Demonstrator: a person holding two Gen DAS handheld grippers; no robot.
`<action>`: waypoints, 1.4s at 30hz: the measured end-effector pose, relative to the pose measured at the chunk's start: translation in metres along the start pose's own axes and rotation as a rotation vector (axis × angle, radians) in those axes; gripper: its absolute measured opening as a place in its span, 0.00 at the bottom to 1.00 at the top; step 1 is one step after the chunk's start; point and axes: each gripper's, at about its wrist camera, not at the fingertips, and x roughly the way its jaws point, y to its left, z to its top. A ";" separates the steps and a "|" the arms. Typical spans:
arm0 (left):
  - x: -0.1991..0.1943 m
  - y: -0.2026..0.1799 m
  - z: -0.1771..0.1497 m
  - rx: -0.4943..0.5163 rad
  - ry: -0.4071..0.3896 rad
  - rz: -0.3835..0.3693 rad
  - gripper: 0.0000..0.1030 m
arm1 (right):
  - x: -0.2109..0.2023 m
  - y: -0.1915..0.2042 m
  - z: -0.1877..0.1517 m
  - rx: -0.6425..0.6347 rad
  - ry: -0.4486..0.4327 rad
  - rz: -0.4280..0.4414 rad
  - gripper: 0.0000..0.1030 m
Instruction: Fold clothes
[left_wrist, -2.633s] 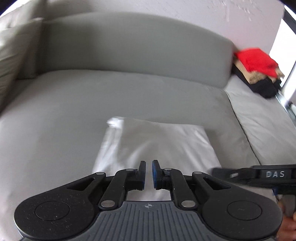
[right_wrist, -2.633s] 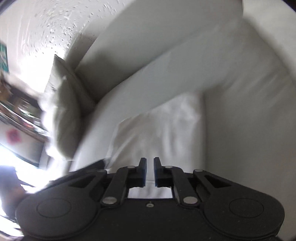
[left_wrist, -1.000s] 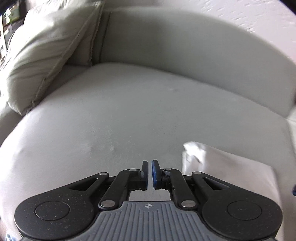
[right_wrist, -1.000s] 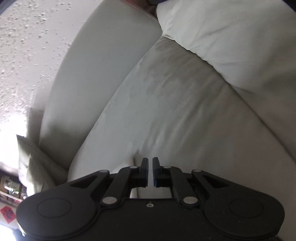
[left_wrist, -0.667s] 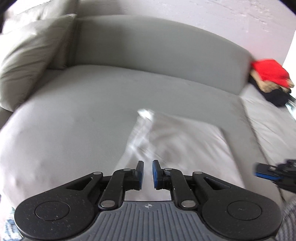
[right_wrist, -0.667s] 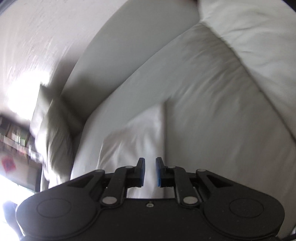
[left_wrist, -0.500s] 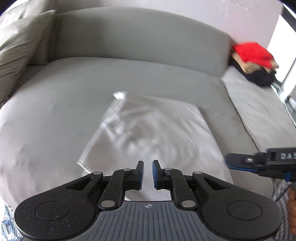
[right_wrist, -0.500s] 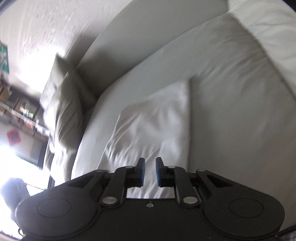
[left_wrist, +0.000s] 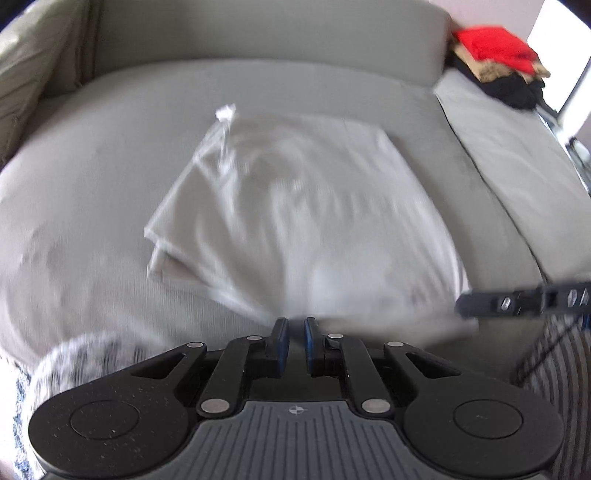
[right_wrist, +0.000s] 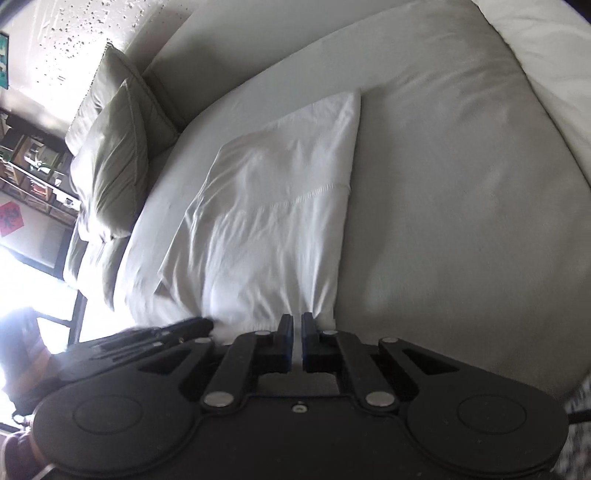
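Two tongs sit at the near edge of a folded white garment (left_wrist: 295, 206) lying flat on the grey sofa (left_wrist: 92, 155): the left tongs (left_wrist: 293, 339) slightly parted and empty, the right tongs (right_wrist: 297, 338) nearly closed with white cloth between them, probably gripping it for another fold. No readable writing shows, only blurred markings.

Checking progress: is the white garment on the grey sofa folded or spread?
Folded: the white garment lies as a compact rectangle, layered edges stacked at its left corner.
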 end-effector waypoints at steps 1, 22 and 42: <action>-0.005 0.003 -0.001 0.000 -0.020 -0.006 0.09 | -0.002 -0.002 0.002 0.013 -0.013 0.007 0.07; -0.018 0.053 0.050 -0.084 -0.156 0.160 0.29 | -0.014 -0.026 0.036 0.218 -0.183 0.039 0.48; 0.026 0.139 0.072 -0.383 -0.012 -0.210 0.47 | 0.010 -0.041 0.051 0.268 -0.121 0.057 0.46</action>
